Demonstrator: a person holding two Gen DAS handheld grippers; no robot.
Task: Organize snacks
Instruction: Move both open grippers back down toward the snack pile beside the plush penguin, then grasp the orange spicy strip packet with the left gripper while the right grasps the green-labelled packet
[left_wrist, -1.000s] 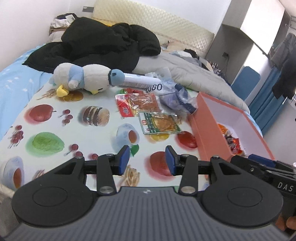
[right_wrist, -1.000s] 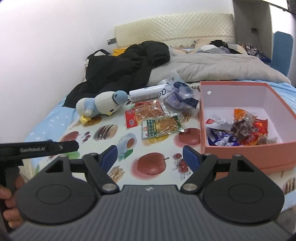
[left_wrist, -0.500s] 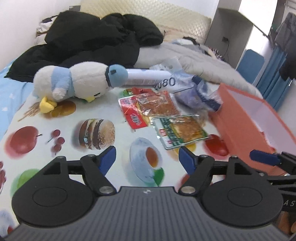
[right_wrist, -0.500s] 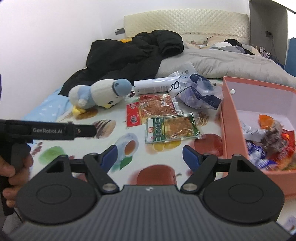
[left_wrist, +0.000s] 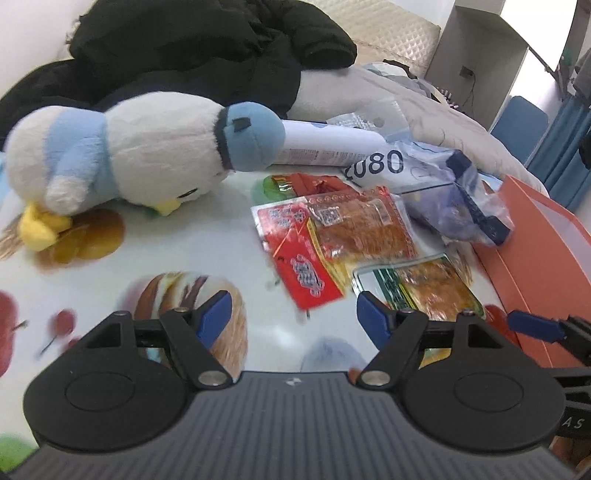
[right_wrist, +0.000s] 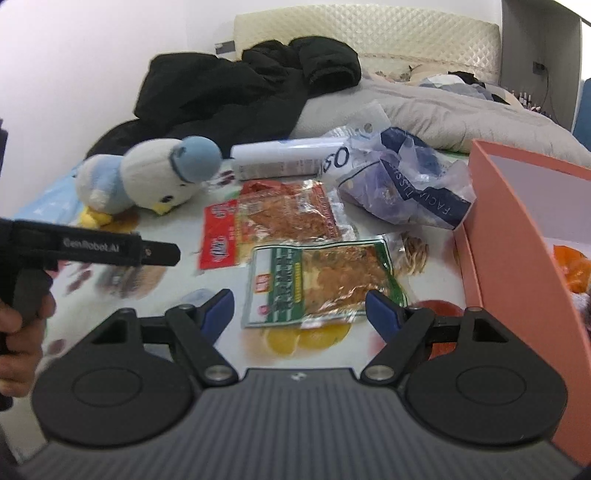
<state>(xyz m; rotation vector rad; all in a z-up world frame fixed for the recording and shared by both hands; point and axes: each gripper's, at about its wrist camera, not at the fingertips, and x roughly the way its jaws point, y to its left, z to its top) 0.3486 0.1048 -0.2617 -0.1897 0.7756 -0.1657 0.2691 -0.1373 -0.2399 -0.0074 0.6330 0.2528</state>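
— Bedroom, bed as work surface: fruit-print cloth (right_wrist: 155, 373) spread over it, black jacket (right_wrist: 236, 92) heaped toward the headboard. What's on the cloth, left to right?

— Plush penguin (right_wrist: 147, 177) on its side at far left. Next, a white tube (right_wrist: 280, 157) behind it, then two flat snack packs: red packet (right_wrist: 273, 221), and the green packet (right_wrist: 317, 280) lying just in front, overlapping its near edge. Crumpled blue-and-clear bag (right_wrist: 410, 188) right of those. Orange box (right_wrist: 517, 258) at far right, open, a few wrappers inside.

— Grippers?

— Left gripper (left_wrist: 291, 314): blue fingers spread wide, nothing between them, hovering over the cloth just short of the red packet's corner. Not touching. A hand (right_wrist: 22, 332) at the left edge holds its grip.

— And the other?

— Right gripper (right_wrist: 299, 308): fingers likewise spread wide, empty, with the near end of the green packet showing in the gap. Contact with the packet: can't tell, looks clear of it. Its tip sits beside the box wall in the left view.
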